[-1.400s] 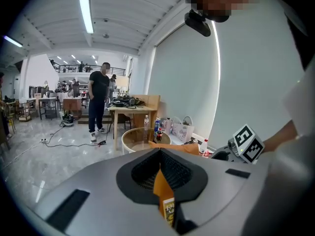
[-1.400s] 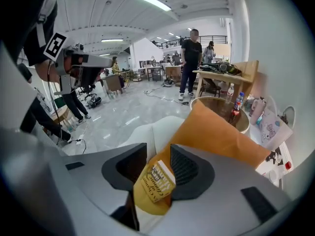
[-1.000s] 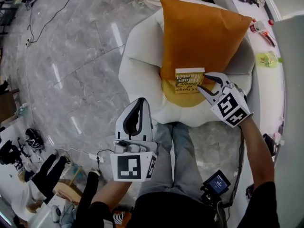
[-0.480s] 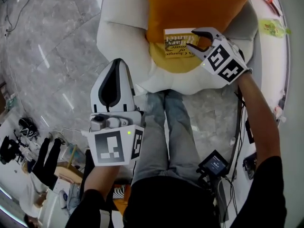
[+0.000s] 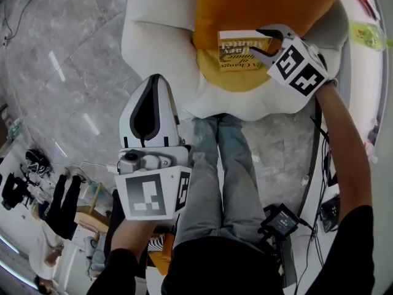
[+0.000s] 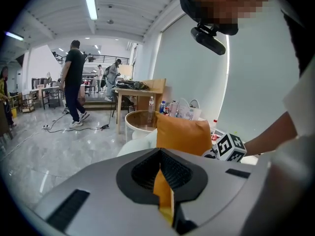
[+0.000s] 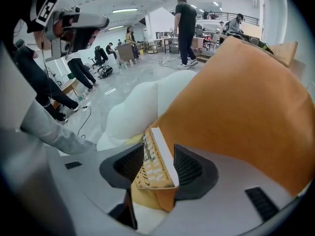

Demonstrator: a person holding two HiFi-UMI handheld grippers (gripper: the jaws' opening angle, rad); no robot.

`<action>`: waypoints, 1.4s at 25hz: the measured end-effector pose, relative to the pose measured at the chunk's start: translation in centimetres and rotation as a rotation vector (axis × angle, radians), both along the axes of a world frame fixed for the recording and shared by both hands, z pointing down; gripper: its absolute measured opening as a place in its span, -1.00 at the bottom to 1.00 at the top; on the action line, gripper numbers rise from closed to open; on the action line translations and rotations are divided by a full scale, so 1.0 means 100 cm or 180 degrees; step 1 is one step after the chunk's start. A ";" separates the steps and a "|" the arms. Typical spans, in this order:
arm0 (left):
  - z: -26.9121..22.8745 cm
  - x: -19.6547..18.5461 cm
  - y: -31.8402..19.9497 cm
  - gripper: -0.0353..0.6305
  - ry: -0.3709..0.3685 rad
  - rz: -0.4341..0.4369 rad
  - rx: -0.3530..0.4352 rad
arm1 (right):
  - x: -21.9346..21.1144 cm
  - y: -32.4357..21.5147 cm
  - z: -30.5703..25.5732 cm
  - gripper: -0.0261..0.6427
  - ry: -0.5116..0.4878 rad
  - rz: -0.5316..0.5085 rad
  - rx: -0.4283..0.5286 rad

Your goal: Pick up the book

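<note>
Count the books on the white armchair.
1. The book stands against the orange cushion on the white armchair, between the jaws of the right tool, which have just been opening. Others could hide behind the cushion.

Book (image 7: 154,161) cover carried large pale print; in right gripper view only "Cli" could be made out. Head view: same print too small to read.

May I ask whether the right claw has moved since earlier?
Yes: the right claw, jaws just opening, has advanced leftwards over the book, which now stands between them.
</note>
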State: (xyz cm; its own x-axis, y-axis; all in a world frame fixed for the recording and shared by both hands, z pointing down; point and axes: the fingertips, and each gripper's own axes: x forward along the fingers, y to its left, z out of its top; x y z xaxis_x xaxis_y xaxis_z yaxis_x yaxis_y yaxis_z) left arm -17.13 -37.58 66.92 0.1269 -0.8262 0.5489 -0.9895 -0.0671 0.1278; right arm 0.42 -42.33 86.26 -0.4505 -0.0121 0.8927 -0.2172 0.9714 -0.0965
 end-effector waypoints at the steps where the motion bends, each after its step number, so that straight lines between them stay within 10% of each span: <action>1: 0.001 -0.001 0.000 -0.86 -0.0005 0.0009 0.0001 | -0.001 -0.002 0.003 -0.33 0.0017 -0.0005 0.0000; 23: 0.013 0.000 0.015 -0.86 0.0056 0.0001 -0.0161 | 0.007 0.005 0.061 -0.31 0.0834 -0.0832 -0.0309; 31: 0.030 -0.008 0.008 -0.86 0.0098 0.0004 -0.0171 | 0.002 0.058 0.063 -0.38 0.1056 -0.1234 -0.1643; 35: 0.026 -0.010 0.007 -0.86 0.0139 -0.0008 -0.0182 | 0.013 0.089 0.090 -0.38 0.1239 -0.1434 -0.1251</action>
State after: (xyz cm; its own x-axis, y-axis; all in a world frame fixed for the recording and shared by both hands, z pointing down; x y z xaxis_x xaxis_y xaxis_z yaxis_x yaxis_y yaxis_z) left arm -18.13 -36.86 69.52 0.1497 -0.7939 0.5893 -0.9831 -0.0559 0.1744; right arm 1.70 -33.45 95.27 0.0164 0.4560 0.8898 0.1074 0.8840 -0.4550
